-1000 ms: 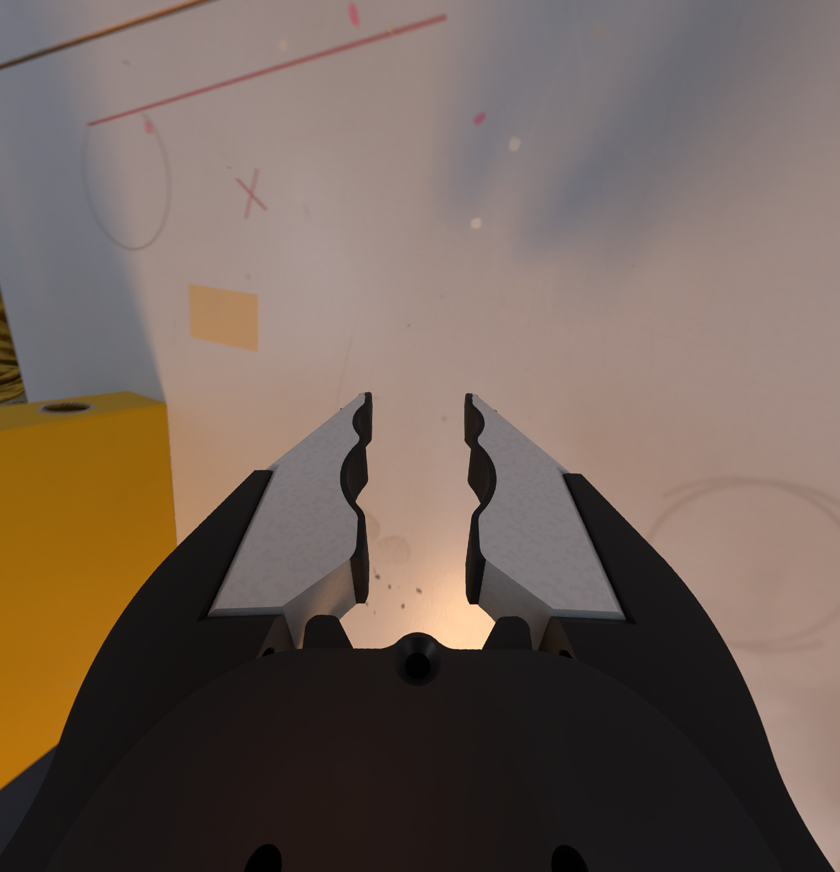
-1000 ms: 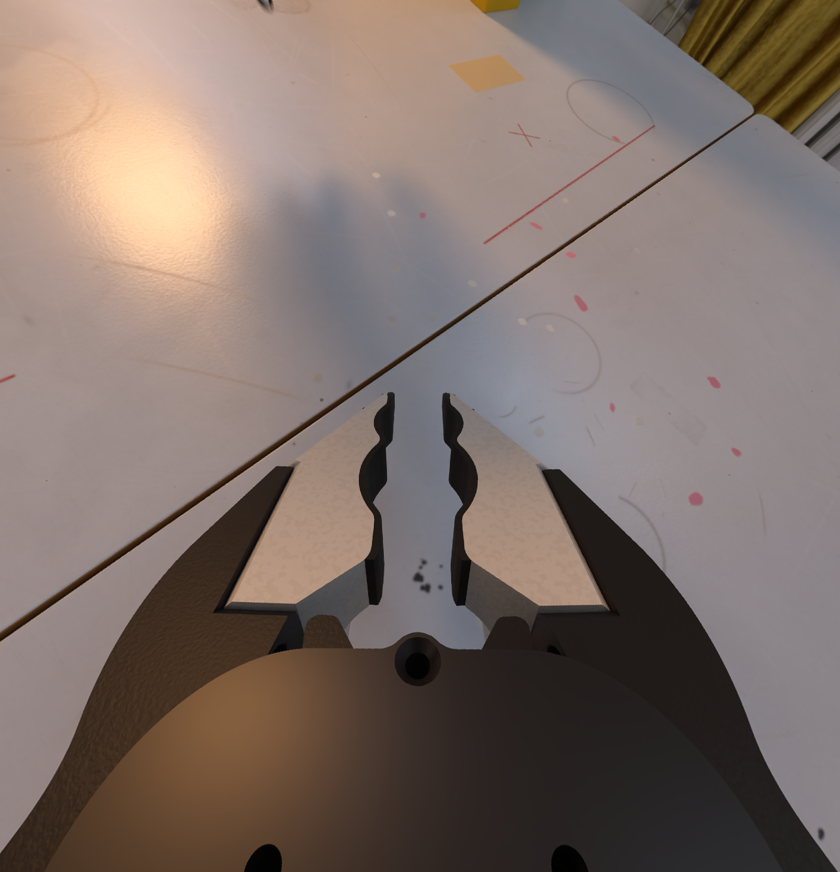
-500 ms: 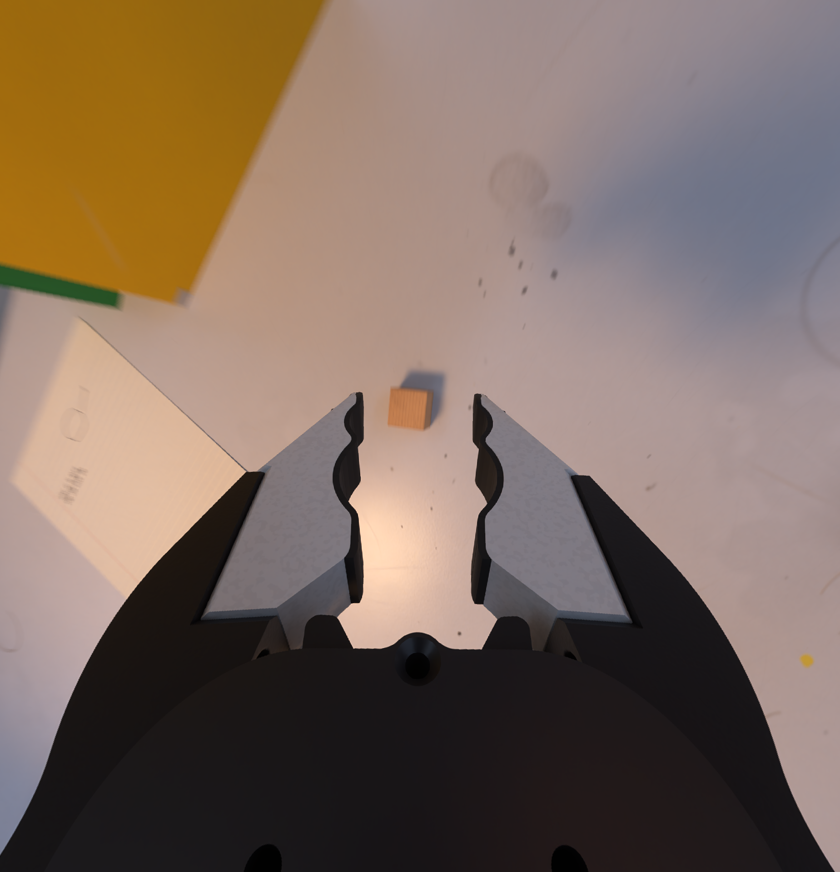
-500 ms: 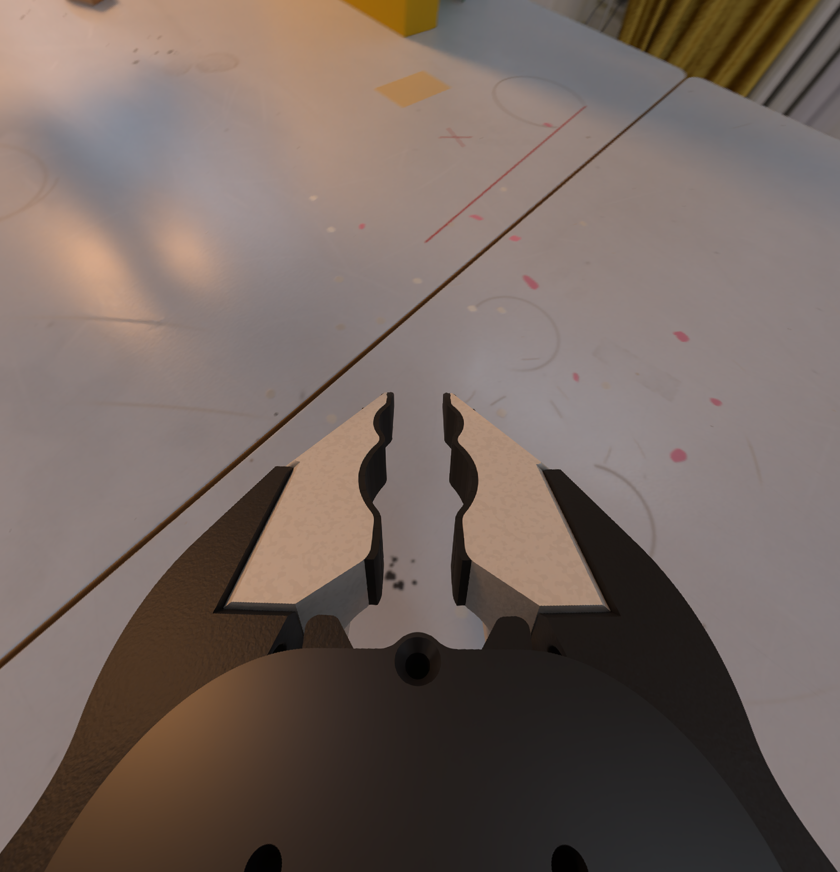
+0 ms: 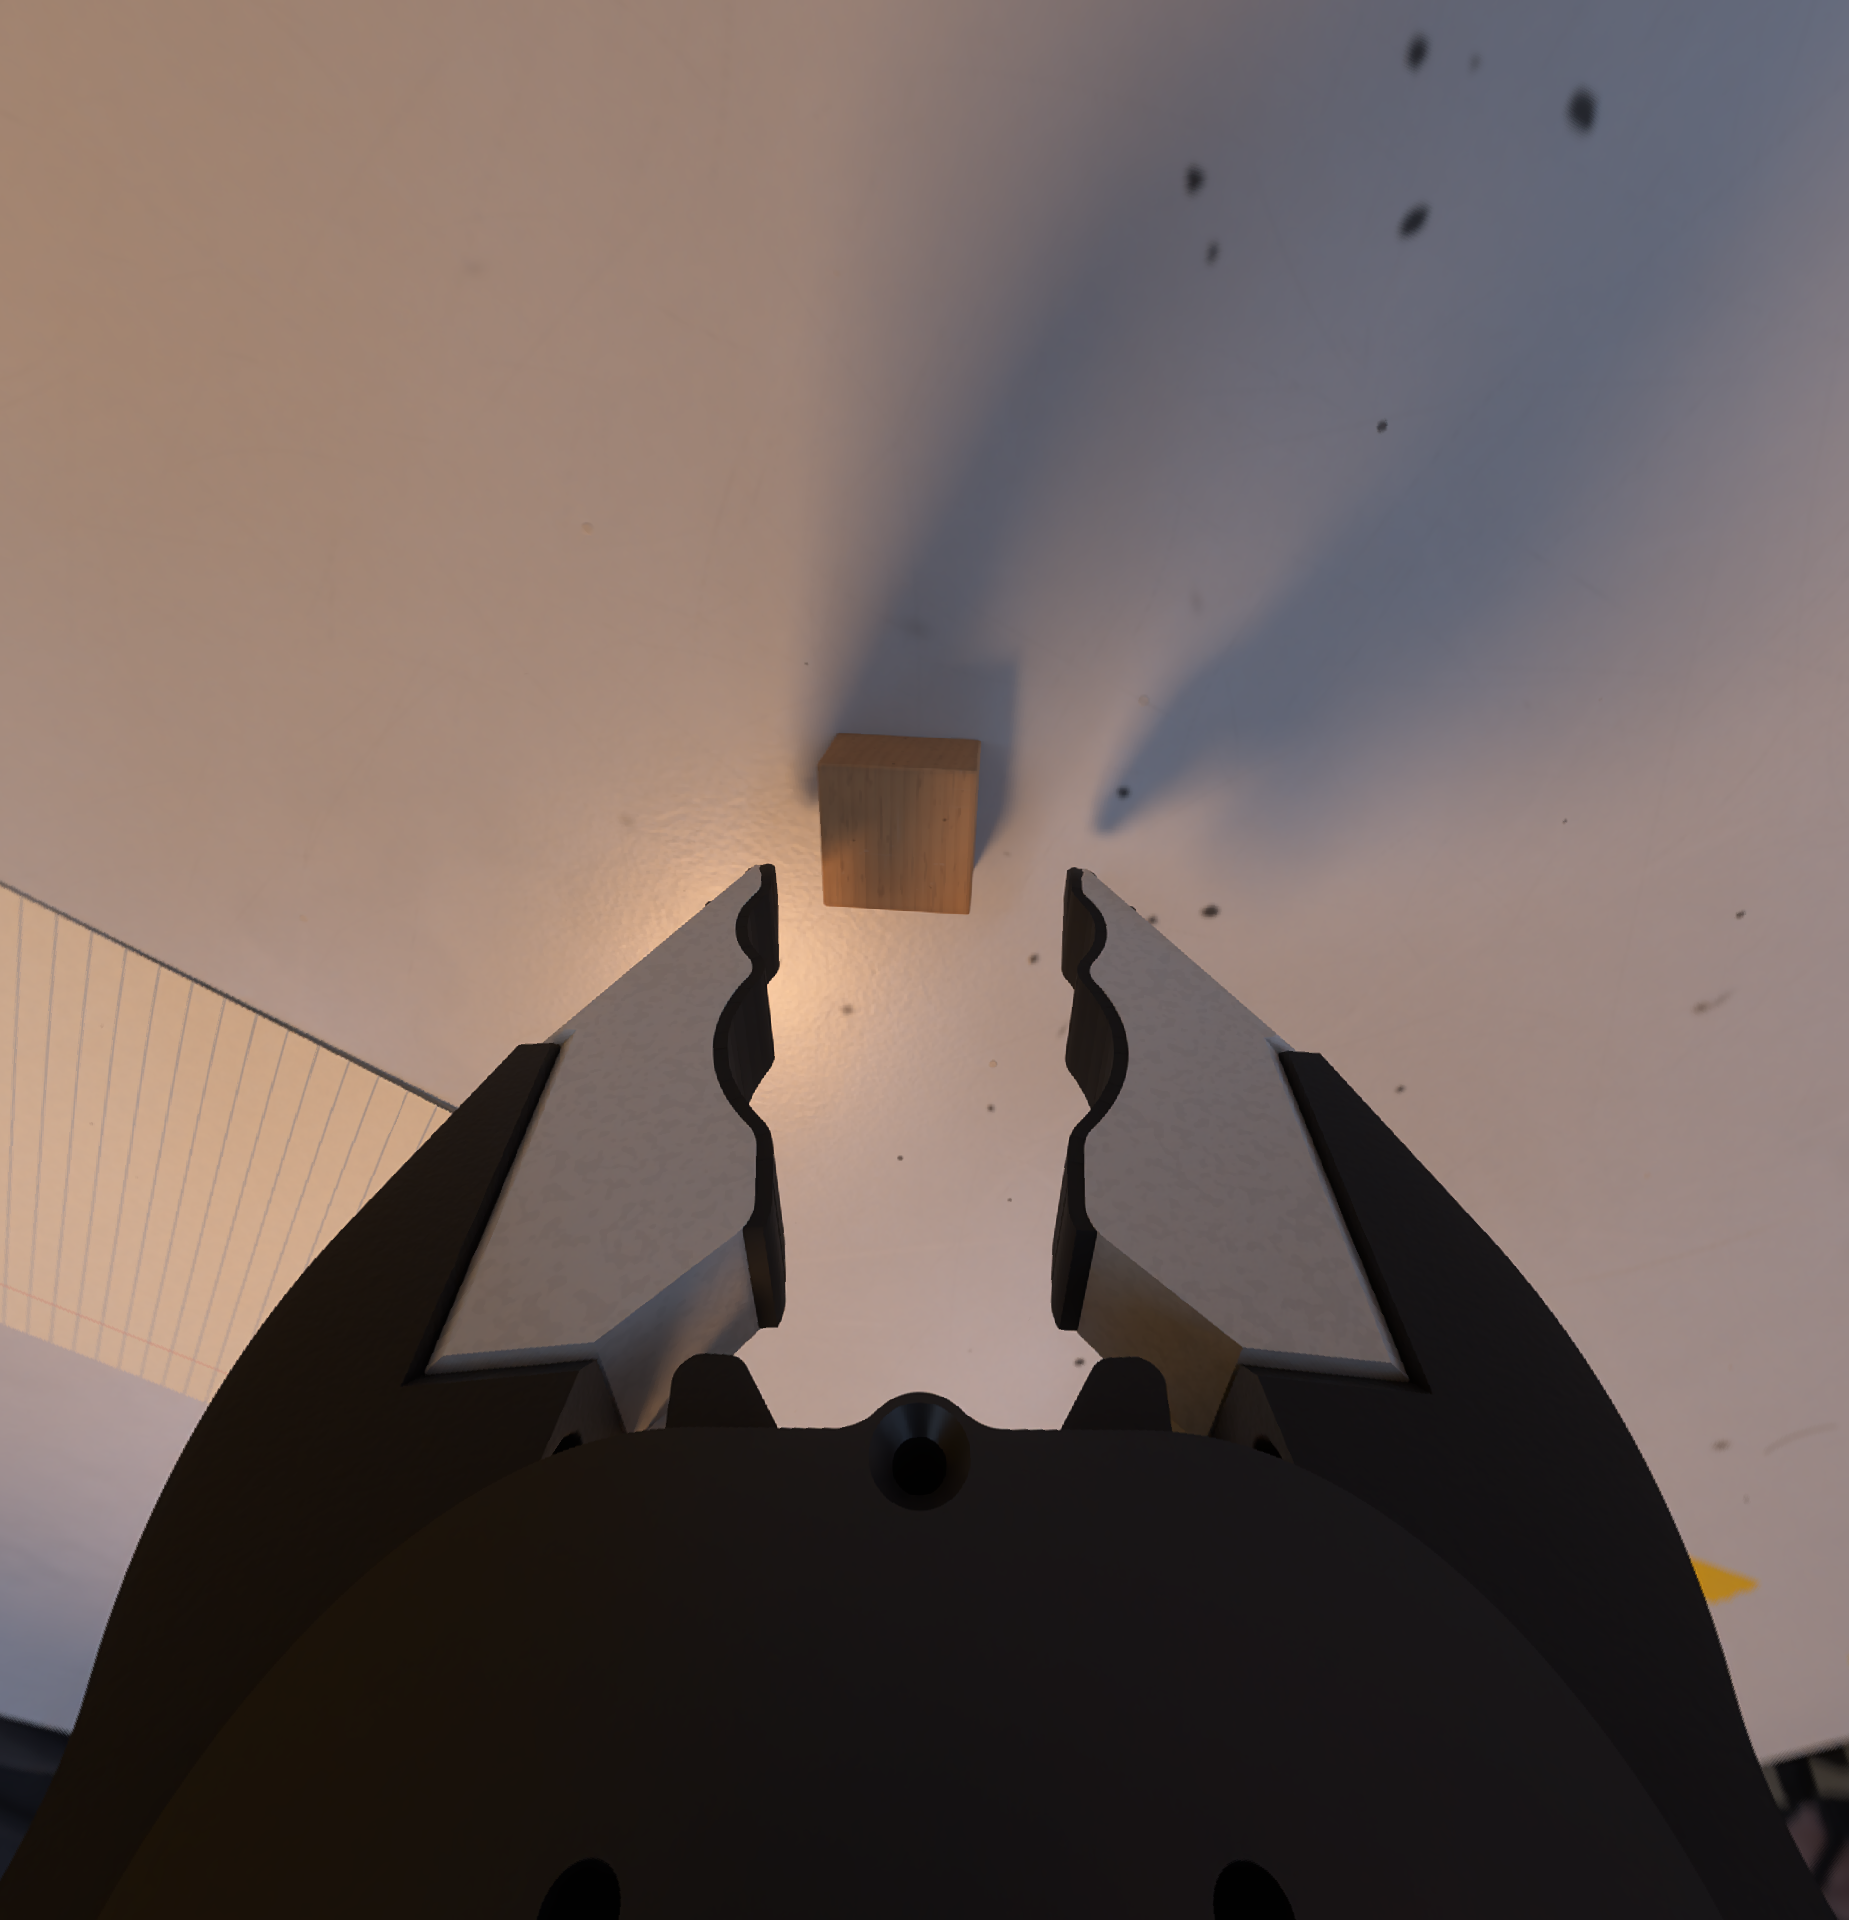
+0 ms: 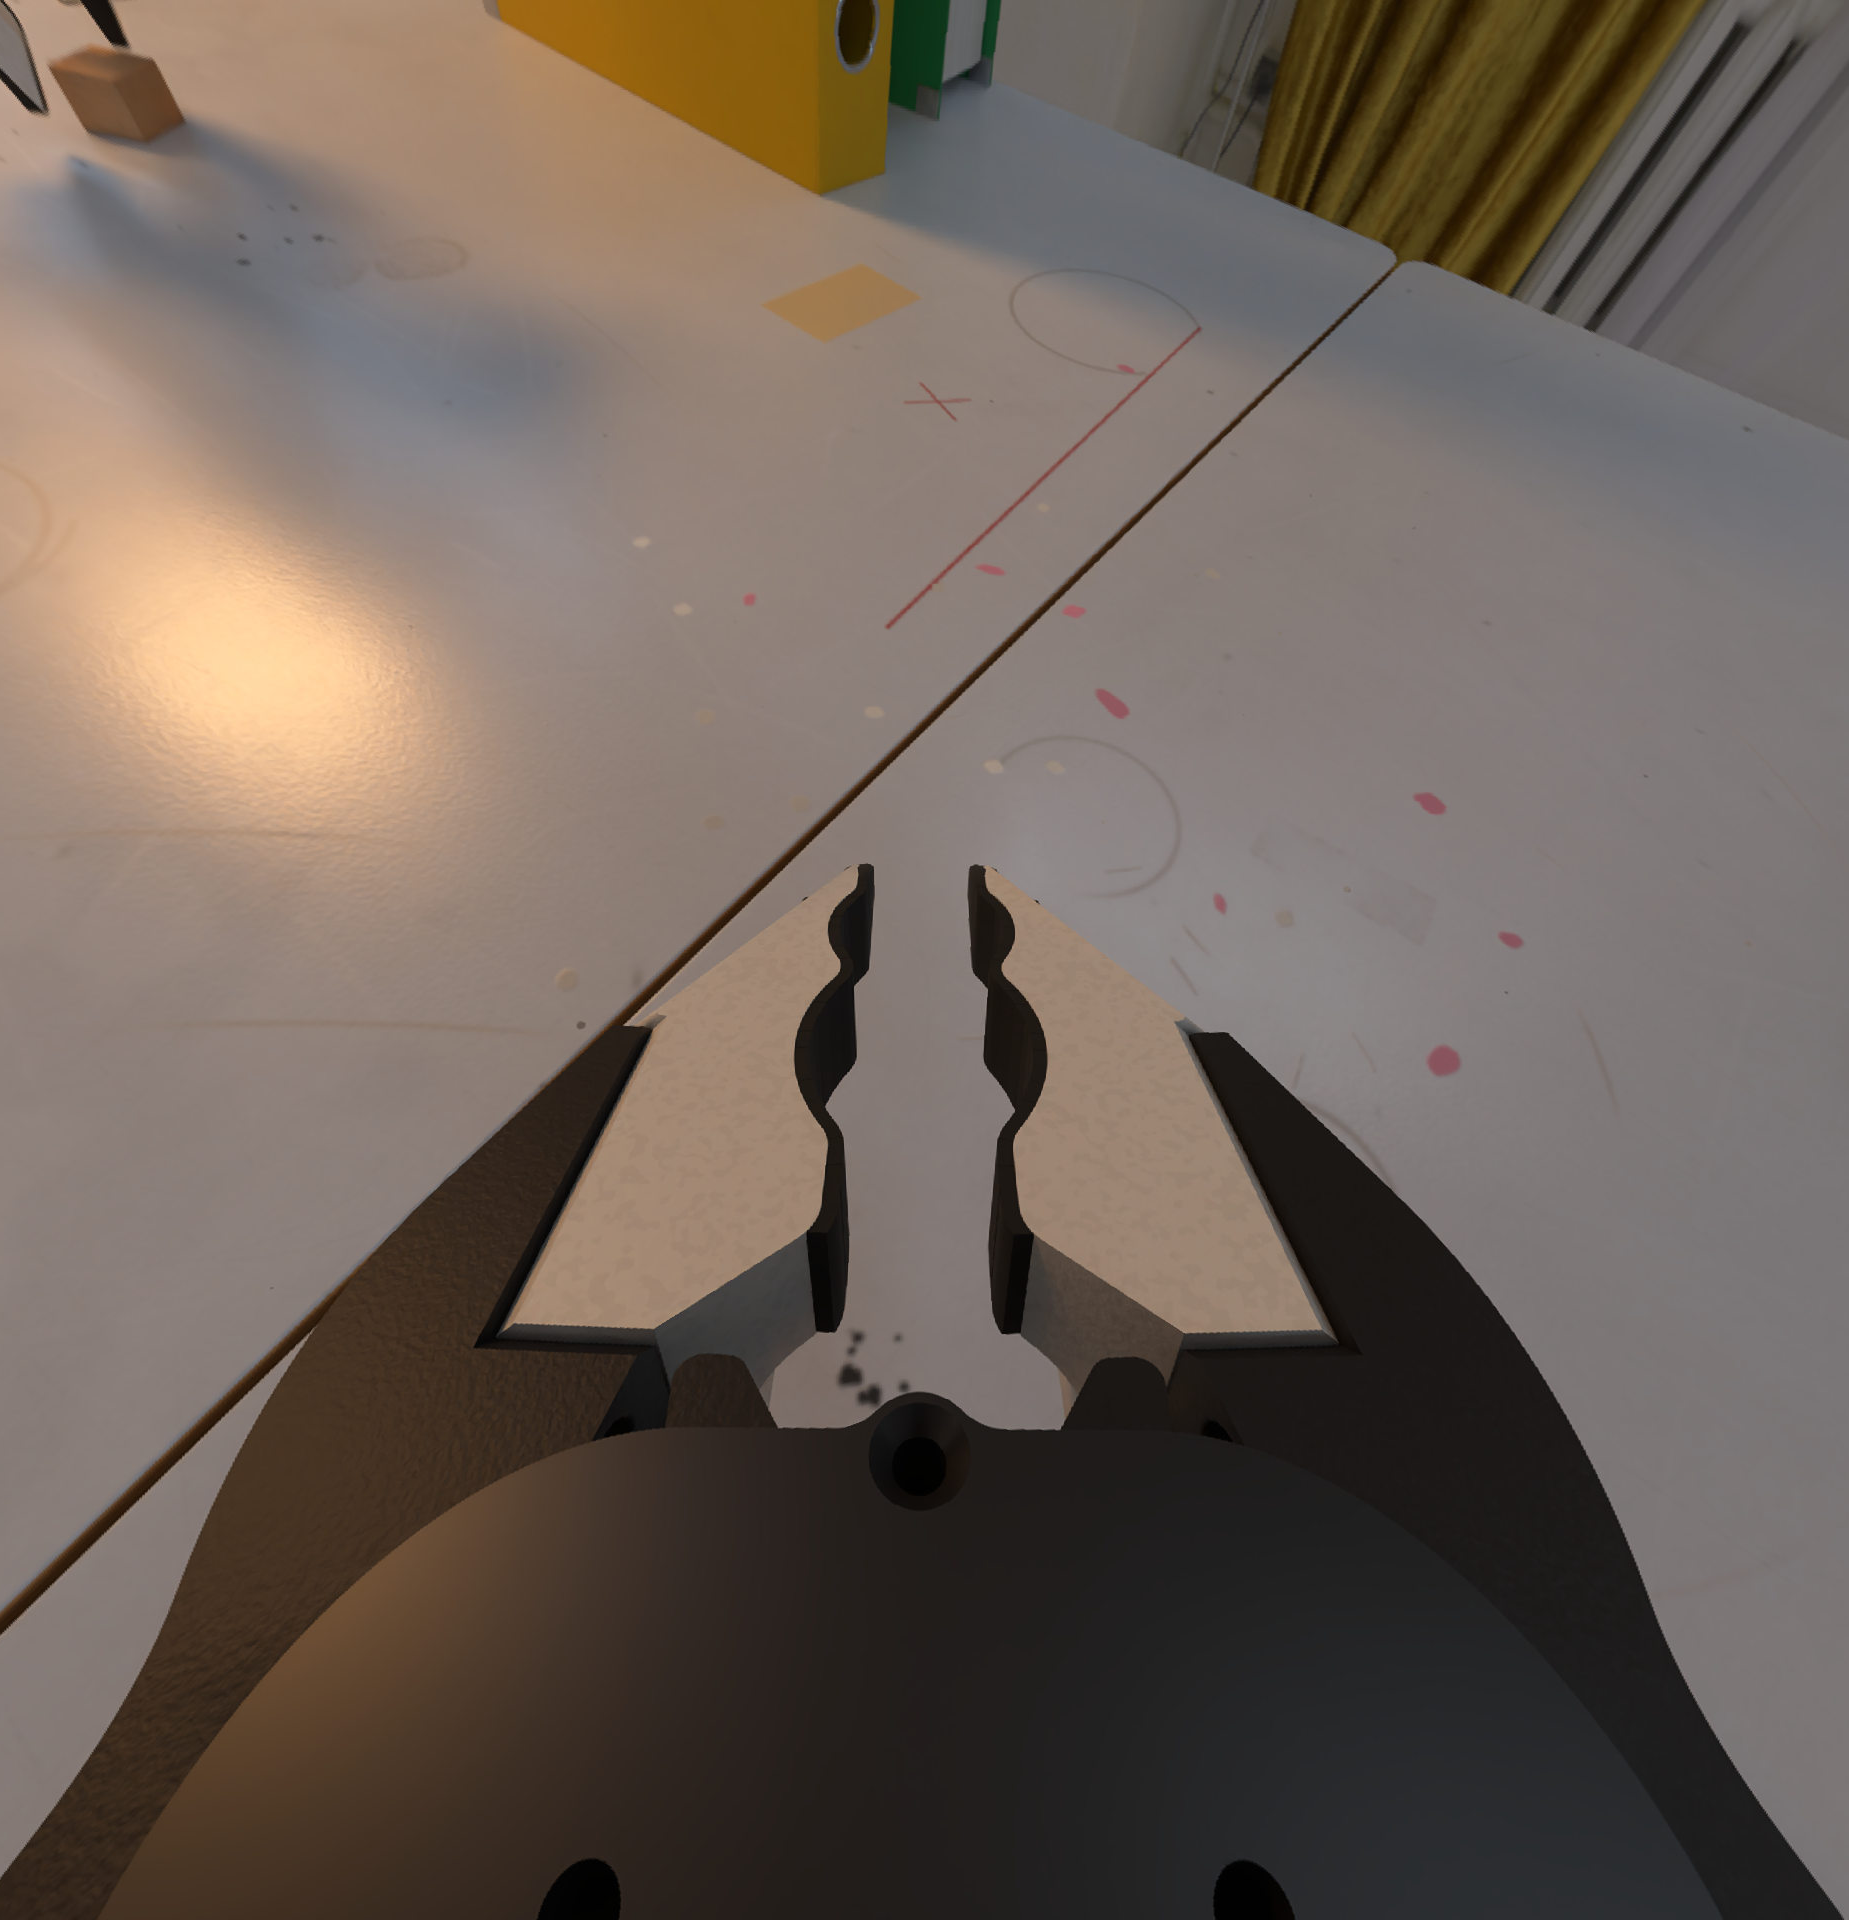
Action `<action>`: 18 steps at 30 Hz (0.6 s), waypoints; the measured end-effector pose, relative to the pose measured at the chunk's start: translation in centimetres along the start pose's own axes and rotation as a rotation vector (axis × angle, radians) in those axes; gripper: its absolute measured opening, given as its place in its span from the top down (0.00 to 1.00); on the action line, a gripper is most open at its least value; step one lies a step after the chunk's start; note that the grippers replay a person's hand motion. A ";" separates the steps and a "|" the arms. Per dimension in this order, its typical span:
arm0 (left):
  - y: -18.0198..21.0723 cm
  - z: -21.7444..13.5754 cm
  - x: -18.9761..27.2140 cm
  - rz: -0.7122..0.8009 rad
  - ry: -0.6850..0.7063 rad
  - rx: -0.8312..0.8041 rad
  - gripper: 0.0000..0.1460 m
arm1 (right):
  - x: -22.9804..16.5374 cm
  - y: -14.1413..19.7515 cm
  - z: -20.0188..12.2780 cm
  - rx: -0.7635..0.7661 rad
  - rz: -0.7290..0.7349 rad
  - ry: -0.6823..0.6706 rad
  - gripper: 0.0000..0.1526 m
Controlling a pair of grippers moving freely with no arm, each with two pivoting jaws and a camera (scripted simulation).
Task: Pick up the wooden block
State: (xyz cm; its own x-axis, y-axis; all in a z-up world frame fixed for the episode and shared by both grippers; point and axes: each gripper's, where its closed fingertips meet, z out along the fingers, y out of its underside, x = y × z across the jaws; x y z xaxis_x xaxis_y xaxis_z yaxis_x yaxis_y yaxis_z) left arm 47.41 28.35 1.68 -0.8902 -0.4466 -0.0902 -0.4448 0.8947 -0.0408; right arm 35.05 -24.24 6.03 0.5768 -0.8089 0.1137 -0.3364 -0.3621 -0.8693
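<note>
Left gripper [image 5: 920, 883] is pointing down at the tabletop [image 5: 380, 468] with its fingers [image 5: 681, 1091] spread wide and nothing between them. The wooden block [image 5: 897, 826] sits on the tabletop just past the tips, lined up with the gap, not touched. A lined sheet of paper [image 5: 141, 1153] lies off to the left. Right gripper [image 6: 920, 883] hangs over the seam between two tabletops, fingers only narrowly parted, empty too. Way off in its view you can see the block [image 6: 118, 91] top left, plus a yellow binder [image 6: 712, 73] and a green one [image 6: 941, 47] further back.
</note>
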 end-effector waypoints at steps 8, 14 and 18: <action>0.0 0.6 -0.8 0.008 0.097 -0.091 0.67 | -0.8 -0.8 -1.4 0.066 0.012 -0.042 0.89; -0.1 0.5 -0.4 0.006 0.063 -0.091 0.80 | -1.6 -1.4 -2.5 0.103 -0.006 -0.068 0.89; 0.2 0.3 -0.3 -0.007 0.032 -0.092 0.80 | -2.5 -1.5 -2.6 0.108 -0.022 -0.108 0.89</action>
State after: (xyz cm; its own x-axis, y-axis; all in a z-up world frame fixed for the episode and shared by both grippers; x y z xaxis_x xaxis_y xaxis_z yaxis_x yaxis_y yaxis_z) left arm 47.68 28.65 1.37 -0.8890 -0.4543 -0.0581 -0.4571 0.8880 0.0502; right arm 32.15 -22.86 8.33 0.6621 -0.7444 0.0864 -0.2435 -0.3227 -0.9147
